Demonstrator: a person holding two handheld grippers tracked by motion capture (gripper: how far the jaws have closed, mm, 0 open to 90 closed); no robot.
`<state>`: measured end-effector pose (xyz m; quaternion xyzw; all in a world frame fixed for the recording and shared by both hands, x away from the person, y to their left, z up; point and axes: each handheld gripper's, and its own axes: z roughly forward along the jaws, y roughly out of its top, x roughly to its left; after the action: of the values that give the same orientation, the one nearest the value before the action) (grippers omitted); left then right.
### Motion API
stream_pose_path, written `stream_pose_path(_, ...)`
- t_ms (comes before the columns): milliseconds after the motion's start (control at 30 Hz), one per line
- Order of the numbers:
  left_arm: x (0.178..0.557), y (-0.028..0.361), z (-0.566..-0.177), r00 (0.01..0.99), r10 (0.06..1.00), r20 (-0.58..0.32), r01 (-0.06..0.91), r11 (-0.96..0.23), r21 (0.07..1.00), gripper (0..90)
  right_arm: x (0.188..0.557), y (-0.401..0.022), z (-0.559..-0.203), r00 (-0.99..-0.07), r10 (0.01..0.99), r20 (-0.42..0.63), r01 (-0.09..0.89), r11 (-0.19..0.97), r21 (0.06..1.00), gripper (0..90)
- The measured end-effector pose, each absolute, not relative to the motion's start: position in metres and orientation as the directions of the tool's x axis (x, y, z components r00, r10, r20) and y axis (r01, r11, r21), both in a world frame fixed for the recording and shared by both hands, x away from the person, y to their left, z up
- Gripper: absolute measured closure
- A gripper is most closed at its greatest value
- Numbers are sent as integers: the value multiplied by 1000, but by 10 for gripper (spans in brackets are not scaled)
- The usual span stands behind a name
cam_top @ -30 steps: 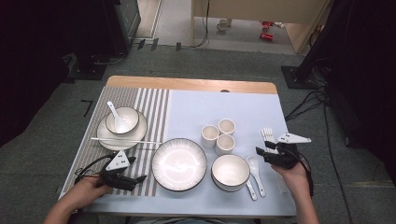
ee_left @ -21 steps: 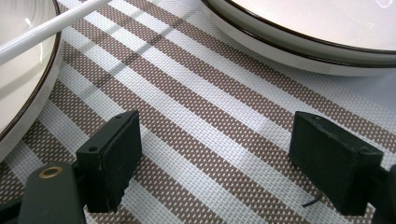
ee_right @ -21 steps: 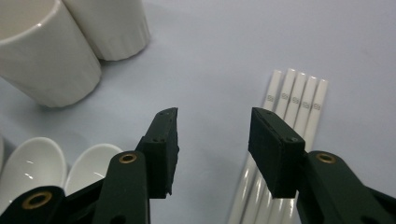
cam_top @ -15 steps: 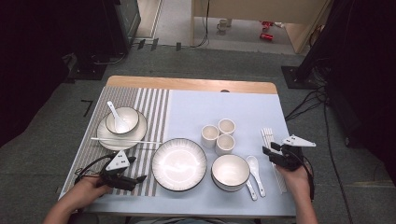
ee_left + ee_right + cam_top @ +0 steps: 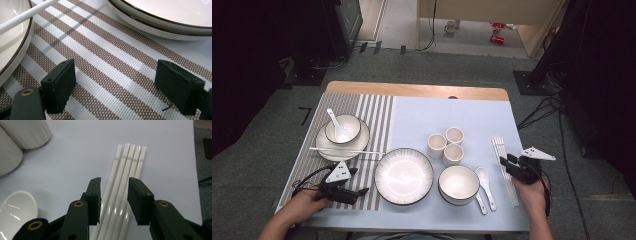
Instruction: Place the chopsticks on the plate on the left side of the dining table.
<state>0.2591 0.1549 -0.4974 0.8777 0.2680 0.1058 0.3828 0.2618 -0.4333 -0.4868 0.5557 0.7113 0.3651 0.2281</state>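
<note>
Several white chopsticks (image 5: 499, 146) lie side by side at the right edge of the light blue mat (image 5: 472, 115). My right gripper (image 5: 511, 162) hangs low over their near half. In the right gripper view its jaws (image 5: 114, 183) straddle the chopsticks (image 5: 128, 157) and have just been closing around them; I see no pad pressing on them. My left gripper (image 5: 359, 181) rests on the striped placemat (image 5: 377, 115) at the front left, pointing at the large plate (image 5: 403, 176). It stands wide open (image 5: 115, 75) over bare weave (image 5: 105, 62).
A bowl (image 5: 458, 184) and two white spoons (image 5: 484, 180) lie just left of the chopsticks, with three cups (image 5: 446, 145) behind them. At the back left, a plate holds a small bowl with a spoon (image 5: 343, 131), and a single chopstick (image 5: 347, 150) lies across its front rim.
The right gripper has shifted a little to the right and lower over the chopsticks, and its jaws stand narrower. The left hand and gripper have kept still.
</note>
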Motion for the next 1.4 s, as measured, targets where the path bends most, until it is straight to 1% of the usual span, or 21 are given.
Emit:
stream_pose_path(167, 259, 155, -497, 834, 551, -19, 389, -564, 728, 171, 261, -436, -489, -256, 965, 63, 624, 115, 773, 654)
stream_pose_path(267, 259, 155, -497, 834, 551, -21, 390, -563, 728, 171, 259, -441, -489, -233, 970, 70, 622, 93, 777, 690)
stream_pose_path(300, 259, 155, -497, 834, 551, -21, 390, -563, 728, 171, 259, -441, -489, -233, 970, 70, 622, 93, 777, 690)
stream_pose_path(433, 260, 155, -497, 834, 551, -24, 392, -561, 730, 171, 257, -444, -489, -208, 975, 75, 632, 75, 771, 750)
stream_pose_path(633, 260, 156, -497, 833, 552, -31, 396, -556, 731, 171, 256, -445, -491, -191, 979, 73, 649, 71, 757, 785)
stream_pose_path(900, 260, 155, -497, 833, 552, -30, 395, -556, 731, 171, 256, -444, -492, -198, 977, 79, 662, 74, 746, 792)
stream_pose_path(1400, 260, 156, -497, 833, 552, -30, 395, -556, 732, 171, 256, -445, -494, -170, 982, 79, 680, 59, 731, 795)
